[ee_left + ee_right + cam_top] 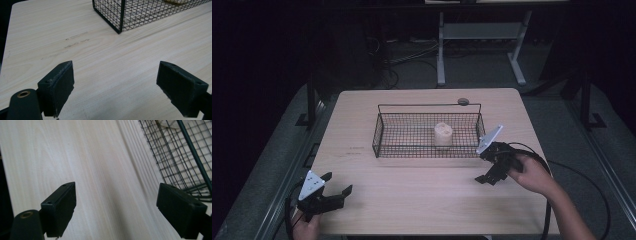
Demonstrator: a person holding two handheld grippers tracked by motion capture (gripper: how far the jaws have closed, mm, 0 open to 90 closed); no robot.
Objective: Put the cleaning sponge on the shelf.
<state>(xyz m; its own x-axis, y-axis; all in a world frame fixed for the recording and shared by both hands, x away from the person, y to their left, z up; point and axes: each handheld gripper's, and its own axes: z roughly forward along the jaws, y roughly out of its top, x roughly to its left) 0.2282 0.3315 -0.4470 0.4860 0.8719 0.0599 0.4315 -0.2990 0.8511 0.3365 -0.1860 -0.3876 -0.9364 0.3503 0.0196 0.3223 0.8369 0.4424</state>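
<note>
Your left gripper (333, 184) well short of the wire basket (382, 131) toward its left end, jaws spread and empty, cream tub (443, 135) standing inside the basket right of middle, your right gripper (488, 176) just off its right end, jaws apart, empty

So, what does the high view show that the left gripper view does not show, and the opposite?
High view alone: the whole wire basket with the pale round object standing inside it, the right gripper near the basket's right end, a small grey disc behind the basket, and the floor.

Left gripper view alone: the left gripper seen from close, its pads wide apart with nothing between, and faint marks in the wood.

Both: the light wooden table, the basket and the open left gripper.
</note>
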